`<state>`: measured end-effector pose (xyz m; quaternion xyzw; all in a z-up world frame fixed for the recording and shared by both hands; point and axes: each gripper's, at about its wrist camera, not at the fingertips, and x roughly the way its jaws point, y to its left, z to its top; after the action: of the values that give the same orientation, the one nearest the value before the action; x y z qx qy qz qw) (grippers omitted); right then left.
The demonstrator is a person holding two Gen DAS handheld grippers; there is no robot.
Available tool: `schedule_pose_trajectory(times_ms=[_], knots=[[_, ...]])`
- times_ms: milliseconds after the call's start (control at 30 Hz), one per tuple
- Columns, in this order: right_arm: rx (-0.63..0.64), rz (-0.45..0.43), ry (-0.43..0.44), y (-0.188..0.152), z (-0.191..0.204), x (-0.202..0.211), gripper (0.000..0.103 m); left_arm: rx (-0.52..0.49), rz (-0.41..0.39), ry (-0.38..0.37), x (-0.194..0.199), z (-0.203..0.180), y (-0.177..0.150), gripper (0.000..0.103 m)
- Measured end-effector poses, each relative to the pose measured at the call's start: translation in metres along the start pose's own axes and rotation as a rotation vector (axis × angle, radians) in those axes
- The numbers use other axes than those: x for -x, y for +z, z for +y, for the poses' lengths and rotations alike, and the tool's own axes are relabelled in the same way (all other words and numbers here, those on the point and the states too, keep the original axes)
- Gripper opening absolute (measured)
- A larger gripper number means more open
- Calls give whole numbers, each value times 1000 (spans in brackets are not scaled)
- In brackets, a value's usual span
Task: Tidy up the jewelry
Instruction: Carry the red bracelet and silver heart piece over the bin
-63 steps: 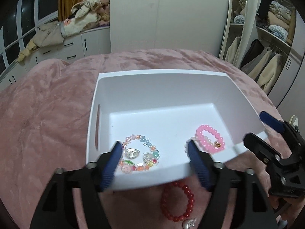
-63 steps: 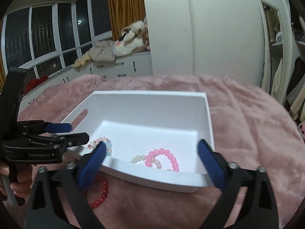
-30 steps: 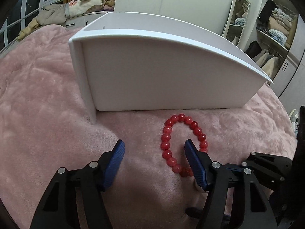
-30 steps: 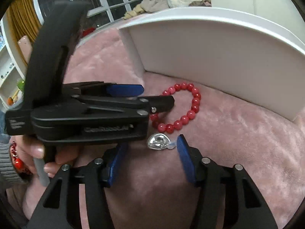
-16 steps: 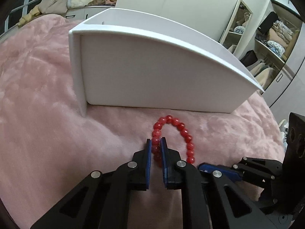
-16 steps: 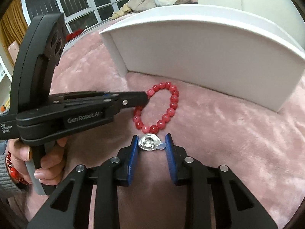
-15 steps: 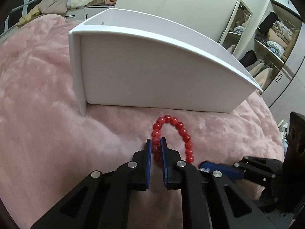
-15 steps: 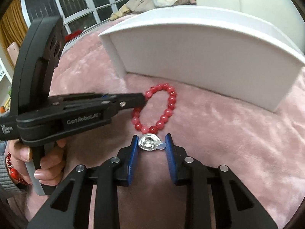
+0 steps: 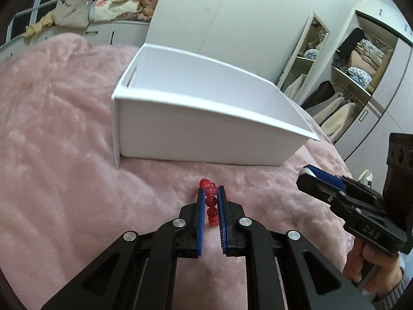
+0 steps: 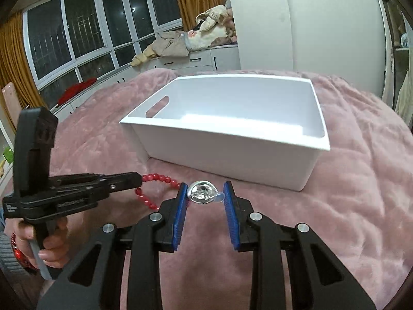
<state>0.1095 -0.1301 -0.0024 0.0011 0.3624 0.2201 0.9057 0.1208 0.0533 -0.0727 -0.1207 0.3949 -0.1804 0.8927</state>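
Beads of the red bracelet (image 9: 210,201) sit clamped in your left tongs (image 9: 211,193); its silver charm (image 10: 202,194) is pinched in your right tongs (image 10: 205,193), both lifted above the pink bed (image 10: 348,180). Just beyond stands the white bin (image 10: 232,149), its contents hidden.

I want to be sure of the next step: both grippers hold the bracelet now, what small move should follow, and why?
Probably carry it forward over the white box rim. The left gripper pinches the red beads, the right gripper clamps the silver charm, and the bracelet hangs clear of the pink blanket, just short of the box.
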Motion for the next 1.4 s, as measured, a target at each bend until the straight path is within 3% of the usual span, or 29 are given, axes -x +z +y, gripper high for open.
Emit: schedule_pose_trajectory(times_ms=[633,800,1067,1133,1300,1400], knots=[[18,-135,-70,36,-9,28,29,-151,-70,-12,41,-36,56,14],[-13,-154,-70,45,-19,23,29,-178,-89,-22,42,-45,72,8],[-32,-155,-70,50,-29,15,29,-225,-77,-23,28,-52,94,9],[-43,-147,-73,48,-32,12,29,-224,-45,-30,20,-48,86,37],[-66,-145,-63,47,-34,6,29,-241,76,0,-13,-36,43,44],[-59,-141,-62,47,-32,2,29,-256,148,62,-41,-25,14,54]])
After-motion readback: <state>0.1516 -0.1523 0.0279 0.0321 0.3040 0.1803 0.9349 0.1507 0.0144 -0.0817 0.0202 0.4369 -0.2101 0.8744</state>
